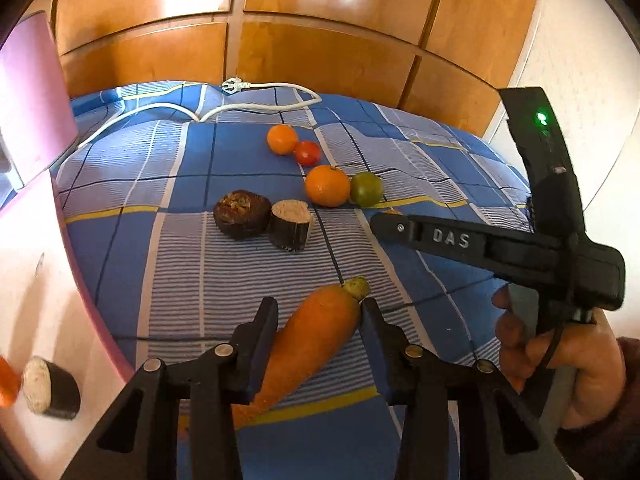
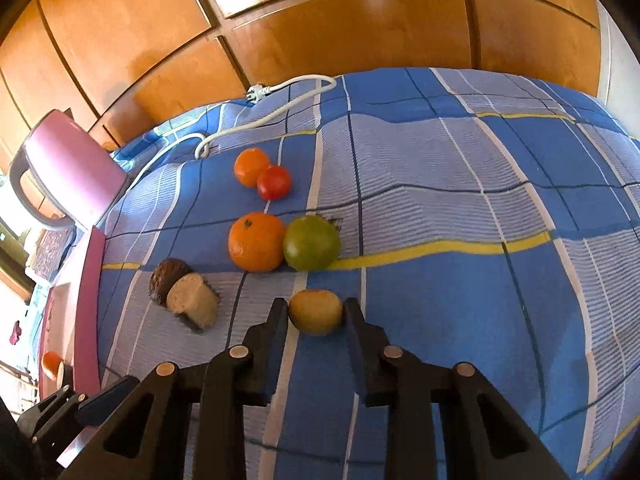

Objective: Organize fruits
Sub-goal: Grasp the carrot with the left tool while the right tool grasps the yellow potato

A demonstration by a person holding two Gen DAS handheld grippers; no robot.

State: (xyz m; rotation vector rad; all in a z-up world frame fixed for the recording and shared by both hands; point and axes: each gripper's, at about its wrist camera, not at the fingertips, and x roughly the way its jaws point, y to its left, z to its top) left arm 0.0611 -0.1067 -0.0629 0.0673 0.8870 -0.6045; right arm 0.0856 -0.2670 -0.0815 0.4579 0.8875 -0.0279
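Observation:
A carrot [image 1: 316, 340] lies slanted between the black fingers of my left gripper [image 1: 320, 308], which is shut on it near its green-tipped top. My right gripper [image 2: 316, 311] is shut on a small yellow-brown fruit [image 2: 316, 314], with both pads against its sides, just above the blue checked cloth [image 2: 460, 280]. From the left wrist view the right gripper [image 1: 386, 220] shows side-on, held by a hand [image 1: 560, 360]. Beyond lie a large orange [image 2: 256, 242] touching a green tomato [image 2: 312, 244], and a smaller orange [image 2: 250, 166] touching a red tomato [image 2: 274, 182].
Two dark-skinned cut pieces [image 2: 186, 298] lie left of the fruits. A pink tray [image 2: 90, 300] at the left edge holds another cut piece [image 1: 50, 390] and something orange. A white cable with a plug [image 2: 256, 92] and a pink kettle [image 2: 72, 168] sit behind, before wooden cupboard doors [image 2: 340, 20].

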